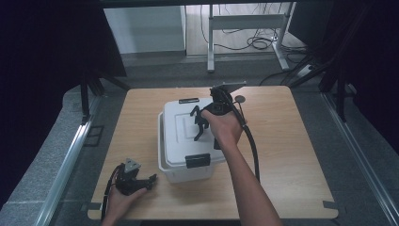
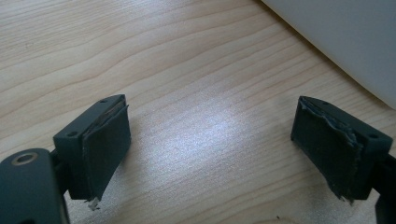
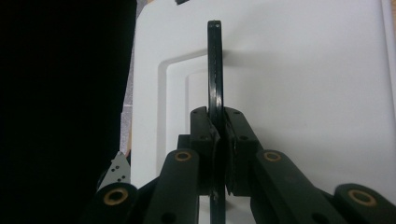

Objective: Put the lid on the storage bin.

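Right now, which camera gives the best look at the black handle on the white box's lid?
The right gripper view: the black handle stands edge-on, clamped between the right tongs above the white lid. The high view shows it small, partly behind the tongs and hand. The left gripper view shows open tongs over wood and a box corner.

We see a pale wooden tabletop under everything, grey carpet floor around it, a white desk frame beyond, black cables coiled beneath it, dark curtains at both sides.

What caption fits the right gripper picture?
Right gripper fingers pinch the thin black handle above the white box lid.
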A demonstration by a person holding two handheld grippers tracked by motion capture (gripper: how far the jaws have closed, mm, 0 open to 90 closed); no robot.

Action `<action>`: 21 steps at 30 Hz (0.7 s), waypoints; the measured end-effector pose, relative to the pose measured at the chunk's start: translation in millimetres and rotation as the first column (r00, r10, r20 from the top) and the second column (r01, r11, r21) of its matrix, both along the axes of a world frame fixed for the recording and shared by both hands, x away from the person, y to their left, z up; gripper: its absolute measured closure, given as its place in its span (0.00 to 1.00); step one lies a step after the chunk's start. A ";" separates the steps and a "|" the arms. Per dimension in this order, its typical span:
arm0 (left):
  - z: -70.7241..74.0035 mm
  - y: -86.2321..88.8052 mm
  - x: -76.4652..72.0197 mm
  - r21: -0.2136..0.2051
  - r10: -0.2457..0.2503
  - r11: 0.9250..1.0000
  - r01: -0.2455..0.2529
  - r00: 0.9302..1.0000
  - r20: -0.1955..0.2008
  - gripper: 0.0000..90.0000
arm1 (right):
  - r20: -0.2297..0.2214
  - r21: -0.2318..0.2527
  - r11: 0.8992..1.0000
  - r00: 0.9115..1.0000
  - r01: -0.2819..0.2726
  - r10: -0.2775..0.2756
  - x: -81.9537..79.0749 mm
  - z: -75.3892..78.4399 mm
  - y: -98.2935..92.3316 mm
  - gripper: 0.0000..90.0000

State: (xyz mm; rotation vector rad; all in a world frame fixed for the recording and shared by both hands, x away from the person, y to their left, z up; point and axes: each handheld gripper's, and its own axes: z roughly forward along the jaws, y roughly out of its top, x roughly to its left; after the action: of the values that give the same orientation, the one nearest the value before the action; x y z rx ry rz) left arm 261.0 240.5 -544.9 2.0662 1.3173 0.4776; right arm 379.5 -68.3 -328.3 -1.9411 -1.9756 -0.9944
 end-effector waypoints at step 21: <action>-0.2 0.1 0.2 -0.001 -0.002 1.000 0.002 1.000 0.002 0.13 | -0.020 -0.001 1.000 1.000 -0.002 0.002 2.9 -10.0 20.4 0.93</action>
State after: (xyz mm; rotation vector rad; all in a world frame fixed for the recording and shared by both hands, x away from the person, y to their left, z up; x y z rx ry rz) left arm 261.2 240.6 -545.1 2.0652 1.3142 0.4785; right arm 382.4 -47.9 -338.3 -1.9418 -1.9678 -0.9702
